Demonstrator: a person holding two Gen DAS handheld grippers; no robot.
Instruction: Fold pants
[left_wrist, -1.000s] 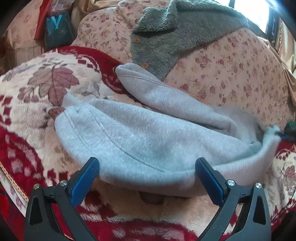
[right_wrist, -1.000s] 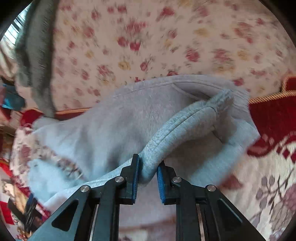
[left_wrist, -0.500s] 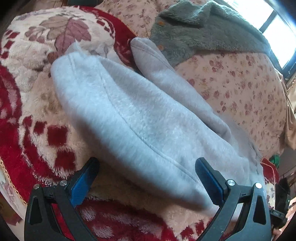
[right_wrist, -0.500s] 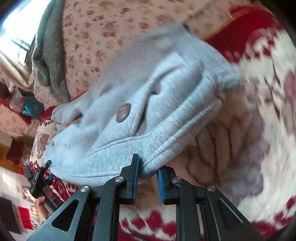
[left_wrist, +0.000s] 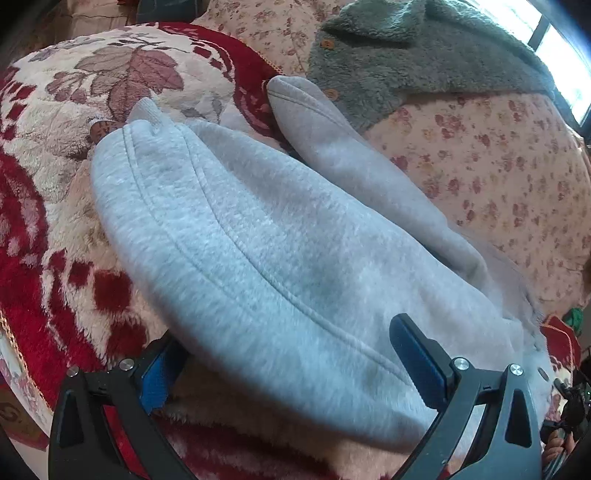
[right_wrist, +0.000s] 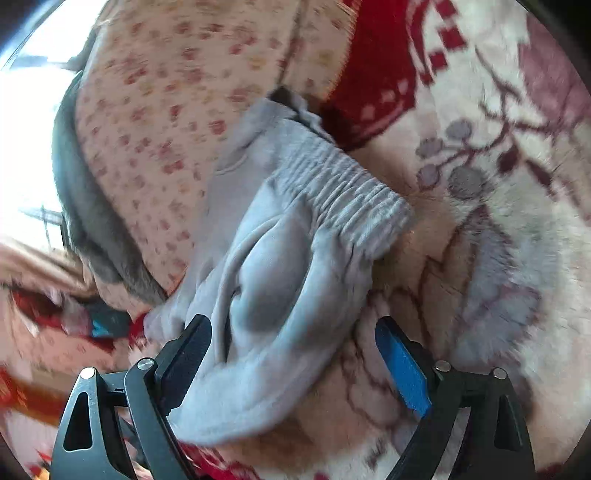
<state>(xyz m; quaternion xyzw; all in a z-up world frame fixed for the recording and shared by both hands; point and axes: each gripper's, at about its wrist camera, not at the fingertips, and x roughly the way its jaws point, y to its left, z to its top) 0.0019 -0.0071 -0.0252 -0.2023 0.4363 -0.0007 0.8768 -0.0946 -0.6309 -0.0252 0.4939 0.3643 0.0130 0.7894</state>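
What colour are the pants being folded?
Light grey pants, a soft fleecy fabric; they show best in the left wrist view.

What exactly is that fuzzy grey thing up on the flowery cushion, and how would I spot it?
Start at the big floral cushion behind the red and cream blanket. Draped over its top lies the fleece jacket, just beyond the pale grey pants. It is darker and shaggier than the pants, and only it has small brown buttons.

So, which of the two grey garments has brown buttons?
The dark grey fleece jacket on the floral cushion; the light grey pants show only seams.
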